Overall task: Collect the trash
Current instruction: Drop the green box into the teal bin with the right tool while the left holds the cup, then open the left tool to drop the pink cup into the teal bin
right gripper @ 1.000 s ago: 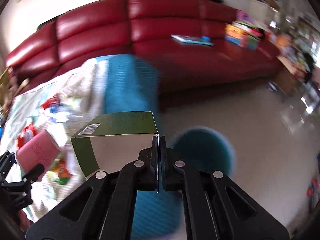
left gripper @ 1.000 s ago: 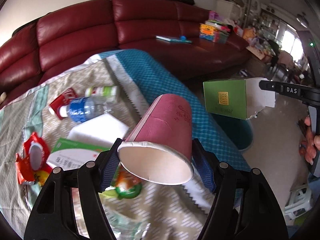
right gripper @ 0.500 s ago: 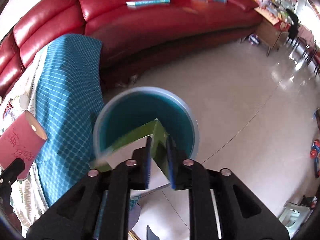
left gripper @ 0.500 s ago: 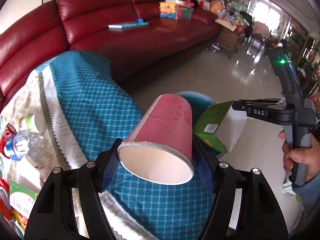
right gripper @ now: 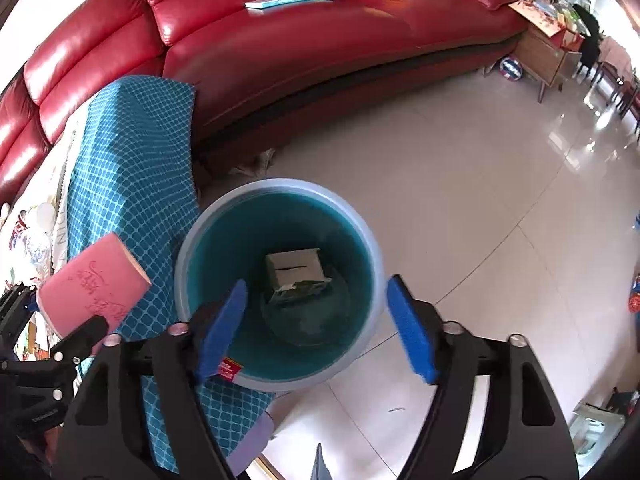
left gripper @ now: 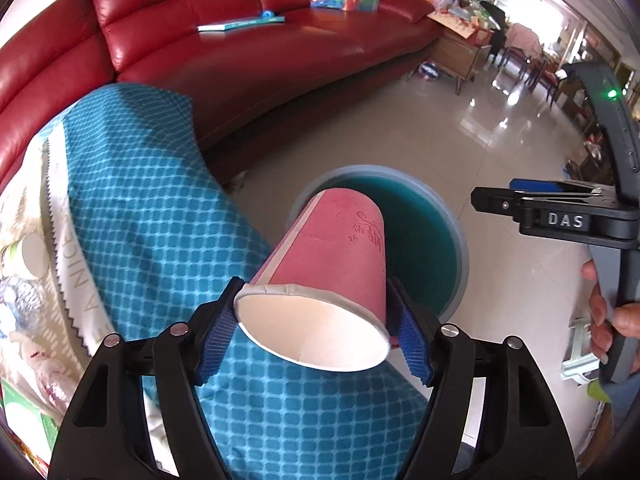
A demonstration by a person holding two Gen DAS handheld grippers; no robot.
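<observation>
Left claw (left gripper: 316, 334) first: in the left wrist view we've got it clamped on the pink paper cup (left gripper: 332, 276), blue pads pressing the sides just below the rim, the open mouth facing the camera. The cup hangs tilted with its base over the near-left edge of the teal bin (left gripper: 448, 216) on the floor, so it isn't dropped yet. Off to the right a hand holds the right claw (left gripper: 516, 196) at about the same level, near the bin's right side. On the far left, bits of a bottle and wrappers show on the counter (left gripper: 24, 280) under the blue checked cloth (left gripper: 152, 208), so there's more trash to fetch.

Right wrist view: the right claw (right gripper: 316, 328) hovers over the bin (right gripper: 192, 240), and its jaws have just been opening, now wide apart with nothing between the pads. The green and white box (right gripper: 298, 276) lies at the bottom of the bin, so that piece is done. The cup (right gripper: 92, 284) sits at the left, just beside the bin's rim, in the left claw (right gripper: 64, 340).

Hard to make out: the stuff on the counter is cut off at the edge and squashed by the lens, so we can't count what's left. What's under the box in the bin is murky too.
</observation>
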